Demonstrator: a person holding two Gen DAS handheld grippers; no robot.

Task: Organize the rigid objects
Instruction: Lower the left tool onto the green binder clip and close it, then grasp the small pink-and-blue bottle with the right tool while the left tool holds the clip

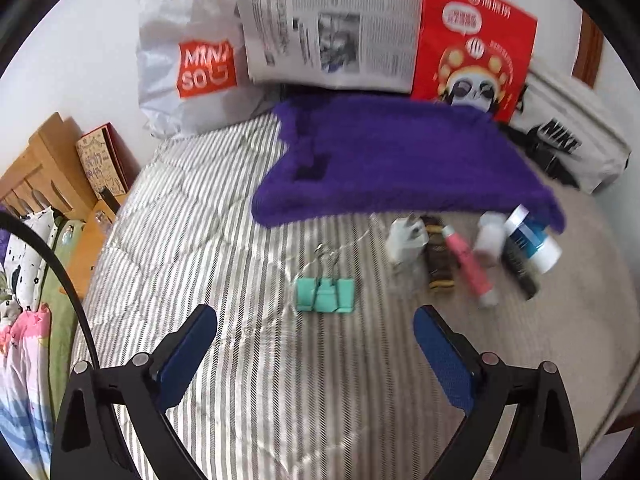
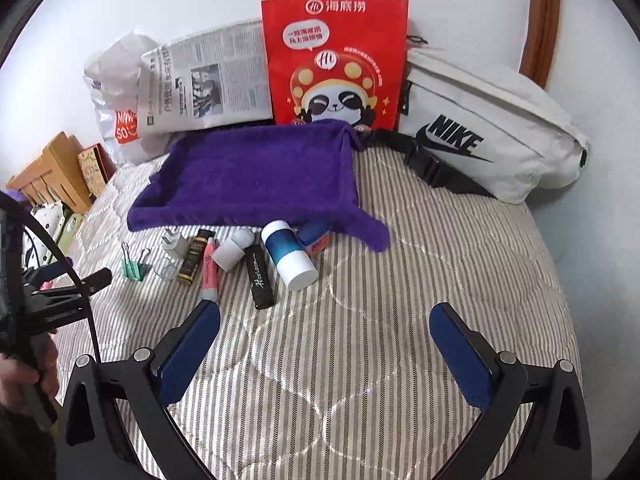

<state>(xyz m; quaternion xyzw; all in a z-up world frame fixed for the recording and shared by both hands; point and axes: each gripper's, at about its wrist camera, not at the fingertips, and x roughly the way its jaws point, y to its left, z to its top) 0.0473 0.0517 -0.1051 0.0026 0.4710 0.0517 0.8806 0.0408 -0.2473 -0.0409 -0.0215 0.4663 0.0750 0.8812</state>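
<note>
Just ahead of the spread, empty left gripper (image 1: 316, 320) lies the green clip (image 1: 325, 289), seemingly handles away; right gripper (image 2: 325, 320), also spread, is farther.

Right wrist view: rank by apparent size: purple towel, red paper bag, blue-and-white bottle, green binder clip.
1. purple towel
2. red paper bag, close to the towel, and it stands farther back, so unsure
3. blue-and-white bottle
4. green binder clip
</note>
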